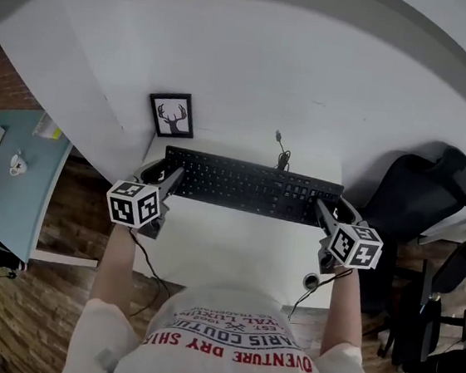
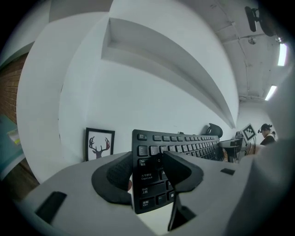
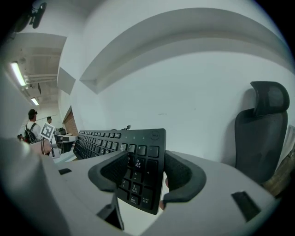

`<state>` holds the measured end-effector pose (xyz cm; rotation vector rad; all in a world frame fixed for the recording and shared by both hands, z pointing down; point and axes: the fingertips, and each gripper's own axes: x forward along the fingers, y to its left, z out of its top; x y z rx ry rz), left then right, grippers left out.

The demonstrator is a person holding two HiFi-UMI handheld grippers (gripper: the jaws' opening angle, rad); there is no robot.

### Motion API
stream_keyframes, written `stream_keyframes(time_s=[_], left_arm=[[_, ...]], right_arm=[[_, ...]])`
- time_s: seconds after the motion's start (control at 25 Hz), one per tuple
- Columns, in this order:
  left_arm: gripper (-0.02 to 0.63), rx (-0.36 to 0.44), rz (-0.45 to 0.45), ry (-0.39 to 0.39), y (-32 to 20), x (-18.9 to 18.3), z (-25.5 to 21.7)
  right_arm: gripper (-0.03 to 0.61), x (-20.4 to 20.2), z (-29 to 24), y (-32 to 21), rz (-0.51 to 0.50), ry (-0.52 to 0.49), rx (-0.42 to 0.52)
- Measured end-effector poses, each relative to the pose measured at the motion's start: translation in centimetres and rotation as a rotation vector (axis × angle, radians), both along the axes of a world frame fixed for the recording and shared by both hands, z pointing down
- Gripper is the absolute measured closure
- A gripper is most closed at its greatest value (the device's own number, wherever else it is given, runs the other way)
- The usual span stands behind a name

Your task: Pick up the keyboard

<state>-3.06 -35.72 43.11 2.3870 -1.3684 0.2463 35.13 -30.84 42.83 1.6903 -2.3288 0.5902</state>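
Observation:
A long black keyboard (image 1: 246,185) hangs above the white desk (image 1: 234,248), carried at both ends. My left gripper (image 1: 167,178) is shut on its left end, pads clamping the thin edge near the shift and caps-lock keys (image 2: 146,182). My right gripper (image 1: 324,210) is shut on the right end, over the number pad (image 3: 138,177). In the left gripper view the keyboard (image 2: 179,147) stretches away to the right; in the right gripper view it runs off to the left (image 3: 99,140). Its cable (image 1: 282,154) trails from the back edge.
A framed deer picture (image 1: 173,114) leans on the wall behind the desk's left end. A black office chair (image 1: 420,194) stands at the right. A teal table (image 1: 8,181) with small items is at the left. A round cable hole (image 1: 312,281) is near the desk's front right.

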Motion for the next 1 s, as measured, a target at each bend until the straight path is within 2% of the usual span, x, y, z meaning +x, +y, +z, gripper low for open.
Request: stream_keyframes(time_s=[0.44,1.0], left_arm=[[0.394,0.068,0.006,0.006,-1.2,0.8,-3.4],[0.397,0.059,0.006,-0.025,-0.6,0.5,-3.3]], right_arm=[[0.311,0.7,-3.6,-0.8,0.012,0.019,0.073],[0.313,0.4,-2.3,-0.1,0.016,-0.002,0.042]])
